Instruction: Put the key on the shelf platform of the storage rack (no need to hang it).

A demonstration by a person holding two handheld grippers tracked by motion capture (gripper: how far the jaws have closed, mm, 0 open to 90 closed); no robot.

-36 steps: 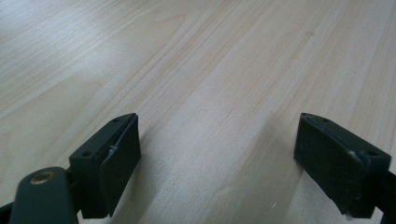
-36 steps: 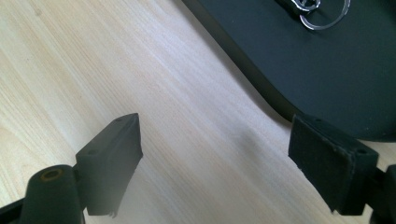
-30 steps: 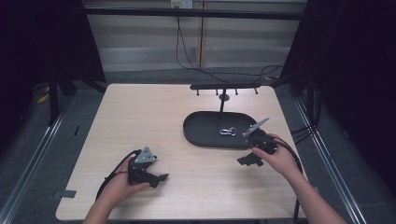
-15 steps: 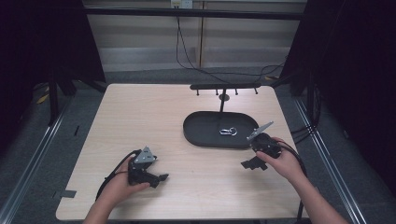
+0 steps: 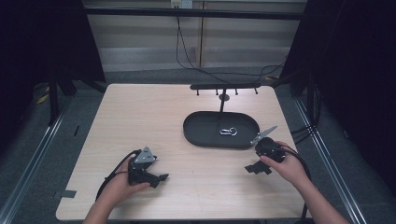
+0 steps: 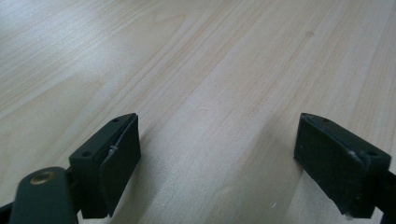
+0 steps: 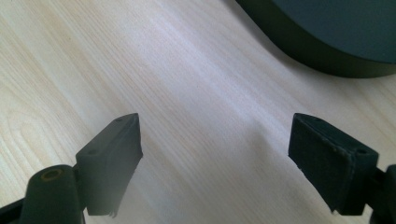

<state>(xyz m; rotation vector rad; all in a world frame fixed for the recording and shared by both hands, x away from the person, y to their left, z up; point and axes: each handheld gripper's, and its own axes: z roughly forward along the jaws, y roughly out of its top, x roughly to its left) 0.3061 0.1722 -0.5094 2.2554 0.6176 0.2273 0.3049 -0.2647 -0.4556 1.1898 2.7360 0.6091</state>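
One carabiner [image 5: 228, 131] lies in tray [image 5: 196, 133], near right hand-held gripper [image 5: 258, 168].

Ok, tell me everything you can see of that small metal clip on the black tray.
The clip is a small, shiny, silver-coloured piece, apparently metal, with a looped outline like a snap hook; finer detail is too small to tell. It lies flat near the middle of the oval black tray, slightly toward the right side. Only the tray touches it. Both grippers are apart from it: the right gripper is on the table in front of the tray's right end.
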